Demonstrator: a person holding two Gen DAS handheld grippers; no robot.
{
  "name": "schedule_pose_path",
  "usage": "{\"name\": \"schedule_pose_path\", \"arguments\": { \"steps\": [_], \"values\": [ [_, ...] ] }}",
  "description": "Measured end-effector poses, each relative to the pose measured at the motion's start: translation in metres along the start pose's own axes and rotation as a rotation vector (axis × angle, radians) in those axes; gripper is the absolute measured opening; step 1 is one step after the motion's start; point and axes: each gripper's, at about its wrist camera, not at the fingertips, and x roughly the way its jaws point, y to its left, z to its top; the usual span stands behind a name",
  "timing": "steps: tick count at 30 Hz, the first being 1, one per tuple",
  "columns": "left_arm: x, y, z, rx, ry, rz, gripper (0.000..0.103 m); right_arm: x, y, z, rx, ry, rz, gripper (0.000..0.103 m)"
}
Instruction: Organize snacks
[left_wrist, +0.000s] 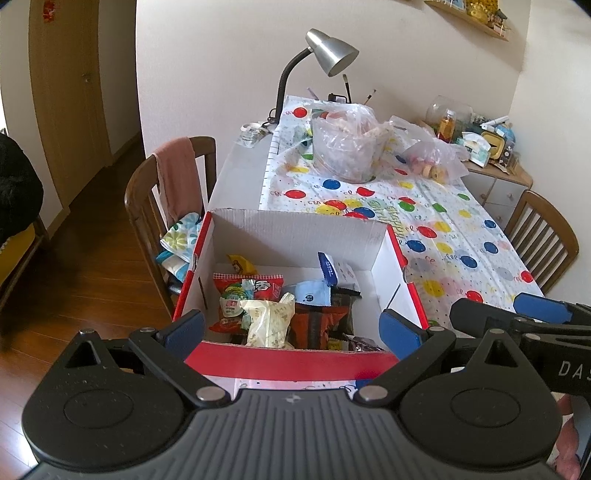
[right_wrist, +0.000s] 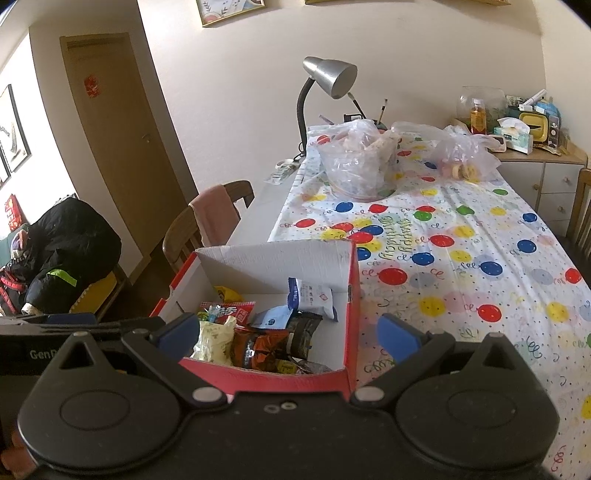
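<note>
A red-and-white cardboard box (left_wrist: 295, 232) (right_wrist: 352, 295) stands on the near end of the table and holds several snack packets: a red packet (left_wrist: 255, 286), a pale green-white packet (left_wrist: 269, 323) (right_wrist: 214, 338), blue-white packets (left_wrist: 332, 271) (right_wrist: 314, 297) and dark orange ones (left_wrist: 317, 325) (right_wrist: 258, 347). My left gripper (left_wrist: 291, 328) hovers open over the box's near wall, nothing between its blue pads. My right gripper (right_wrist: 288, 332) is open too, just before the box's near right corner. In the left wrist view the right gripper (left_wrist: 517, 314) shows at the right edge.
The balloon-print tablecloth (right_wrist: 461, 258) covers the table. Clear plastic bags (left_wrist: 347, 144) (right_wrist: 354, 162) and a smaller bag of rolls (right_wrist: 465, 155) lie at the far end by a silver desk lamp (left_wrist: 328, 51). Wooden chairs (left_wrist: 170, 192) (left_wrist: 539, 232) flank the table; a cluttered cabinet (right_wrist: 535, 162) stands behind.
</note>
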Motion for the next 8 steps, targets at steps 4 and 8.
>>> {"name": "schedule_pose_path", "arguments": {
  "steps": [4, 8],
  "values": [
    [-0.0002, 0.0000, 0.0000, 0.000, 0.001, -0.001, 0.101, -0.0004, -0.0005, -0.0002, 0.008, -0.001, -0.005, 0.103],
    [-0.0003, -0.0002, -0.0003, 0.001, 0.001, -0.004, 0.101, -0.0007, -0.0011, -0.0008, 0.018, -0.001, -0.012, 0.103]
  ]
}}
